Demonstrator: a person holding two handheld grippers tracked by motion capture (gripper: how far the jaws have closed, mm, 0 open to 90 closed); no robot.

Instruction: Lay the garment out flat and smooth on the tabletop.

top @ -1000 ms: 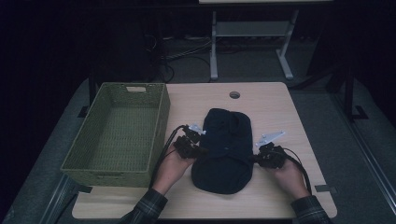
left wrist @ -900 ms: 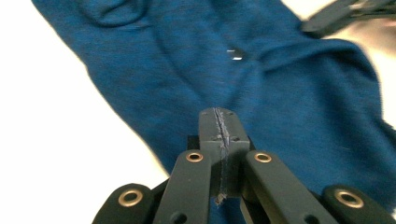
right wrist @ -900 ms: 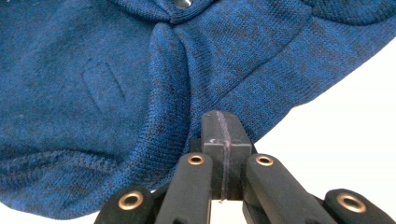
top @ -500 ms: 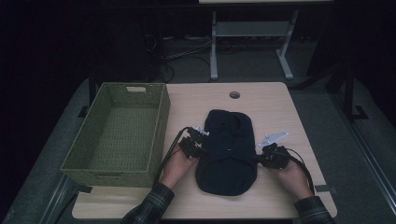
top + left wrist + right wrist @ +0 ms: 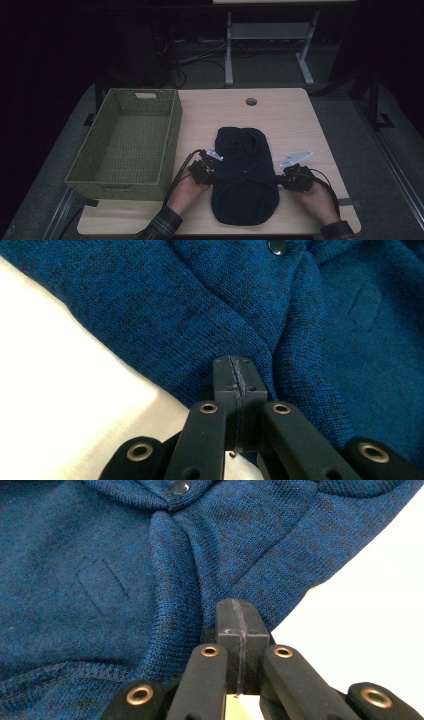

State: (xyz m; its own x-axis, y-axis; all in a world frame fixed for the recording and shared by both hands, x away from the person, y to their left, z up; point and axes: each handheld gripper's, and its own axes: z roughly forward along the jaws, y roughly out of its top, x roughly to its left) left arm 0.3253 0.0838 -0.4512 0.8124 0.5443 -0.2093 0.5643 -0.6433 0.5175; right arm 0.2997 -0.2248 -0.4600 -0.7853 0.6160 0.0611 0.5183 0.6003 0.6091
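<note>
Both grippers (image 5: 217, 176) (image 5: 280, 181) pinch the garment (image 5: 244, 175) — low, level.

This looks like a recording room or lab, not a home. A pale wooden desk (image 5: 280, 115) with a round cable hole (image 5: 251, 101) stands on grey carpet (image 5: 380, 165) in a dark space (only the desk is lit). Behind it loose cables (image 5: 192, 57) trail over the floor beside the metal legs of a second table (image 5: 229, 55). A green woven basket (image 5: 125, 140) sits on the desk.
</note>
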